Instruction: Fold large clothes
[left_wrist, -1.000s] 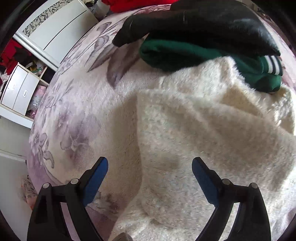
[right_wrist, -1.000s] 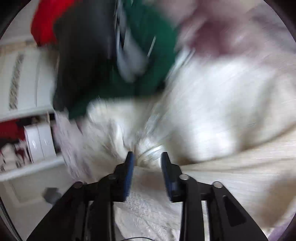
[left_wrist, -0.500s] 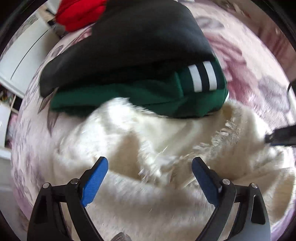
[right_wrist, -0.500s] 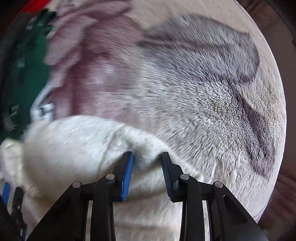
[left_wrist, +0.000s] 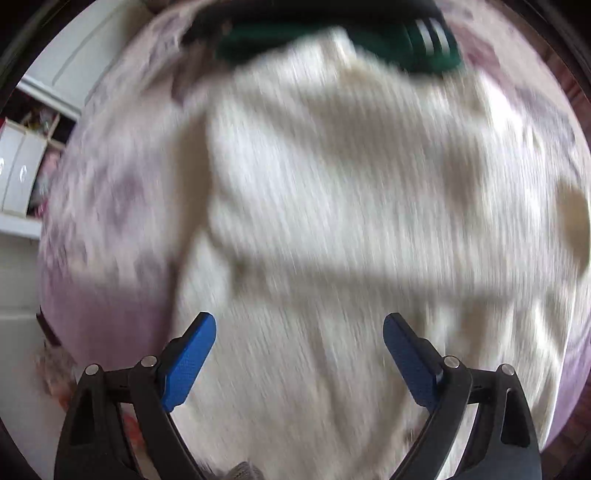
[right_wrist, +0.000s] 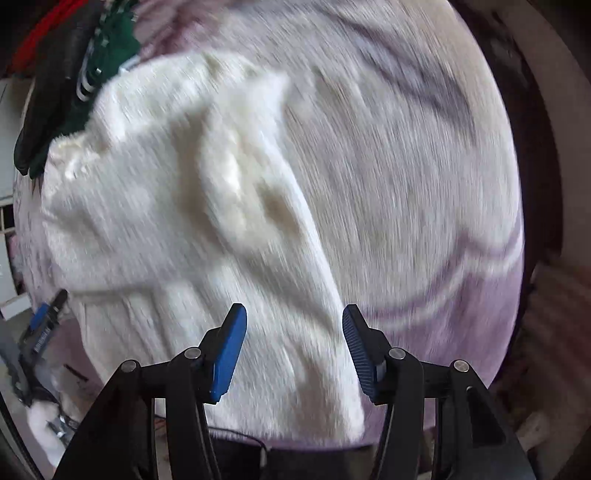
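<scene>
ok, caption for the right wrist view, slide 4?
Right gripper open above the cream fleece garment spread on the floral blanket.

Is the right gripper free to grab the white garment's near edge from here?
Probably yes. The right gripper is open right above the white garment, and nothing lies between its fingers and the fabric.
</scene>
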